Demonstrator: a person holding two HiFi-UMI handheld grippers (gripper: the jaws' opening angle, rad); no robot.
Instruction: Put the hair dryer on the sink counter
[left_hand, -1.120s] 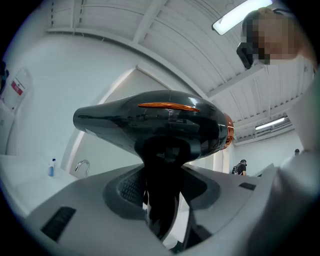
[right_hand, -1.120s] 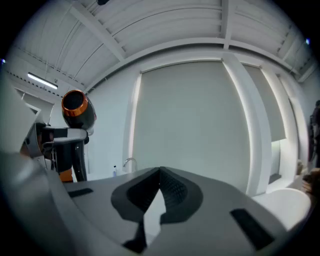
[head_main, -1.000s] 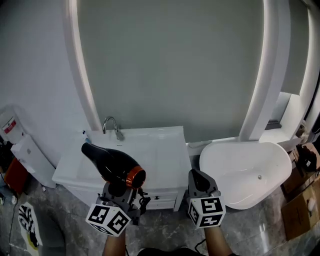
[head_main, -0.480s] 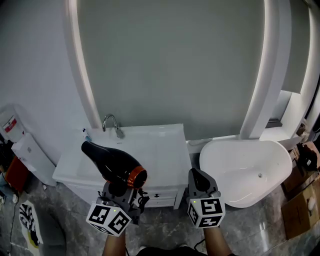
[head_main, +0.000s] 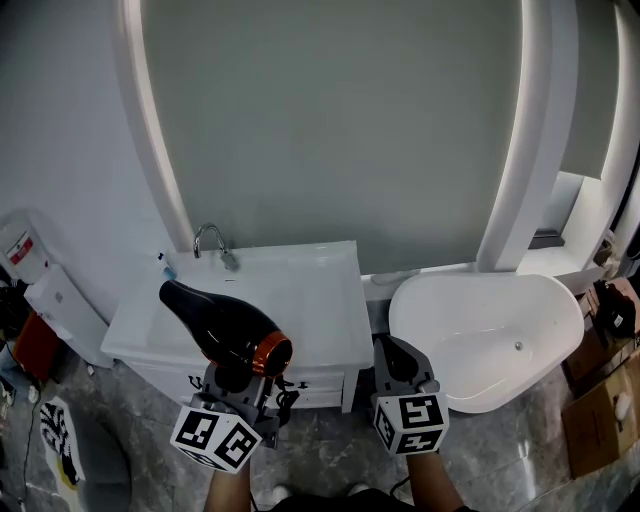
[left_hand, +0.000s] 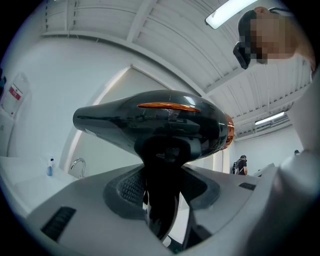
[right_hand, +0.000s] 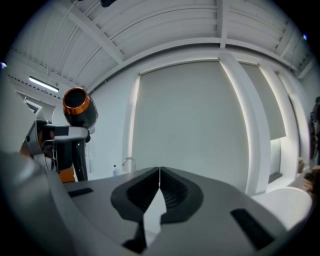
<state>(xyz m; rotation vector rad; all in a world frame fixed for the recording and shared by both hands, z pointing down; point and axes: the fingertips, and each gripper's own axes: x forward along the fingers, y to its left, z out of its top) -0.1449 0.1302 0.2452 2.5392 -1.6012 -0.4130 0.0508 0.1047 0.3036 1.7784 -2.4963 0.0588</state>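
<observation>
- Tub (head_main: 480, 340): white, ahead and to the right of the right gripper (head_main: 395, 362); no part in the task.
- Counter (head_main: 310, 300): white, ahead of and below both grippers.
- Dryer (head_main: 220, 325): black with an orange ring, held in the air above the left gripper (head_main: 238, 382), nozzle pointed left; not yet set down.
- Left gripper: clamped on the dryer's handle.
- Right gripper: jaws pressed together, nothing between them; carried just right of the left.
- Tap (head_main: 210, 240): far ahead of the left gripper.
- Step judged: carry. Next, the dryer is to be brought forward and down onto flat counter, then released.
</observation>
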